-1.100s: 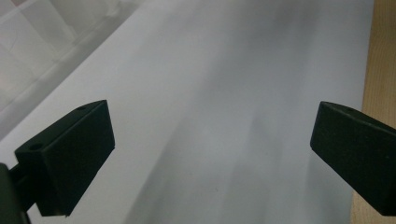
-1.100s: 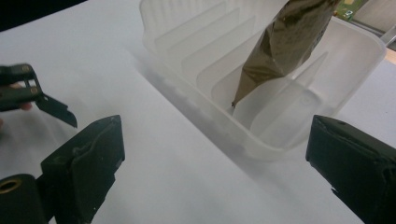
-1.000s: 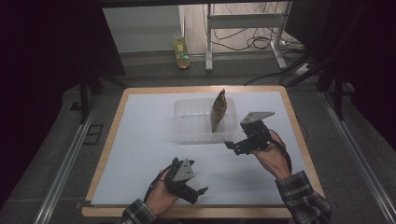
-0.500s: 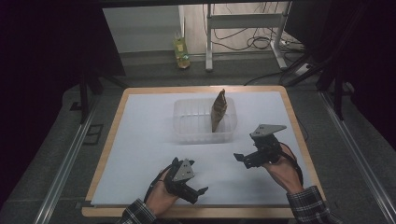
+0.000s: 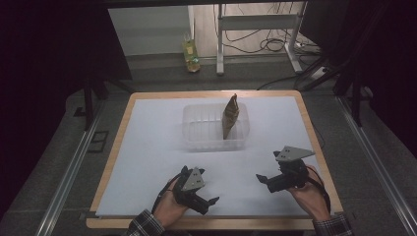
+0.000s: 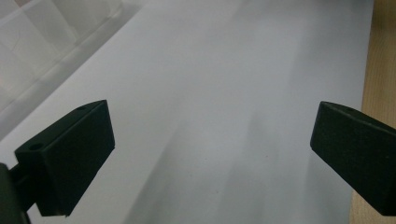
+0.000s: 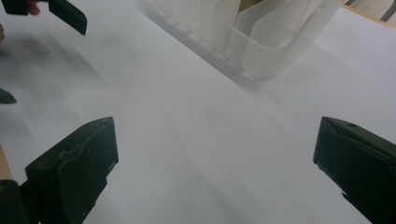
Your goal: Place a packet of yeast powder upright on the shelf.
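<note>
Pouch (image 5: 229, 115), brown, stands upright in the right half of the clear tub (image 5: 196, 129), centre frame. My right gripper (image 5: 263, 180), lower right, jaws spread and empty, looks nearer than my left gripper (image 5: 209, 203), likewise released.

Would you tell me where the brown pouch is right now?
In the high view, the brown pouch stands upright in the right part of the clear plastic container, beyond both grippers.
</note>
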{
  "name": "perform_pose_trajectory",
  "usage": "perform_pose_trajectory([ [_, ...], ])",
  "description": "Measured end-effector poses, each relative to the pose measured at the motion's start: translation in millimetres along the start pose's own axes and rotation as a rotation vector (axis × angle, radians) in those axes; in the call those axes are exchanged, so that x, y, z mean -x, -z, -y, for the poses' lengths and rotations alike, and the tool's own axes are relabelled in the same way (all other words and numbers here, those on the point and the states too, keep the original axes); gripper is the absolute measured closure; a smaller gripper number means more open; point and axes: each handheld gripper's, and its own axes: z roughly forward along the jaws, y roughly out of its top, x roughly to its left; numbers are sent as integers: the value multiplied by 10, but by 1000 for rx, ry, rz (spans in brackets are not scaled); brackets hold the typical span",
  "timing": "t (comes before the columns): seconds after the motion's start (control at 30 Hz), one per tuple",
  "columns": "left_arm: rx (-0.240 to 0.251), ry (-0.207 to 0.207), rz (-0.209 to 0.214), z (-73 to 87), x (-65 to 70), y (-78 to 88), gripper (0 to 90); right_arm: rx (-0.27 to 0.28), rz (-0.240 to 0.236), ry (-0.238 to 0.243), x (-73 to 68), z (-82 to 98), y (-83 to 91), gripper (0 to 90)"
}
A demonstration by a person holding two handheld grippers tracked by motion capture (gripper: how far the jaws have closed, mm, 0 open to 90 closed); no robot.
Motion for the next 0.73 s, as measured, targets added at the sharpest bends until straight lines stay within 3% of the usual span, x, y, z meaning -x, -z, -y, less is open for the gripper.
perform_pose_trajectory([
  [0.37,0,-1,1,2,-1,-1,0,-22,42,14,-84,287,83,0],
  [0.57,-2,-4,2,2,3,-7,0,-63,23,-19,-88,443,64,1],
  [0.73,-1,-7,-1,-7,-5,-2,0,-66,9,-59,-67,463,82,3],
])
